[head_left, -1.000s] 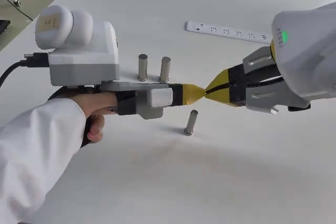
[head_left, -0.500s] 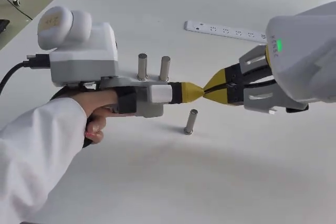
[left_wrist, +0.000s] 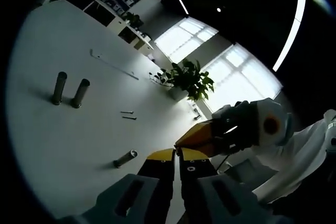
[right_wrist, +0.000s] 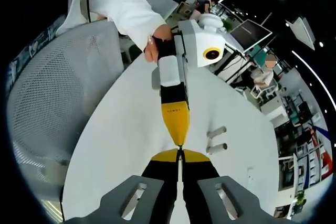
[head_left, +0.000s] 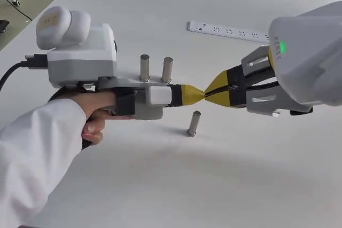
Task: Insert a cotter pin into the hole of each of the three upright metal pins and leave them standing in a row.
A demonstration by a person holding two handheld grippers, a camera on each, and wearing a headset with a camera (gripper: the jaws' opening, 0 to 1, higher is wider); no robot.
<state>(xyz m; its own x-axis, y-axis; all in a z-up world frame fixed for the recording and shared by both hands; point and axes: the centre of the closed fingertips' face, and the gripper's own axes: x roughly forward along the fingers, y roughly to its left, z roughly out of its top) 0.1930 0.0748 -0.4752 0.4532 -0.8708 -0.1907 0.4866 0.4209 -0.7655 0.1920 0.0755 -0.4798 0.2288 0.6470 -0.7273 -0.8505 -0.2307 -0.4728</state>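
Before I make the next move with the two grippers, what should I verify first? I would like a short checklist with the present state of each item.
1. Left gripper jaws closed: ok.
2. Right gripper jaws closed, tip meeting the left gripper's tip above the table: ok.
3. Cotter pin held between the tips: cannot tell, too small to see.
4. Rear metal pins upright and side by side: ok.
5. Front metal pin in a row with them: not ok, it is set apart, nearer the person.
6. Power strip away from the pins: ok.
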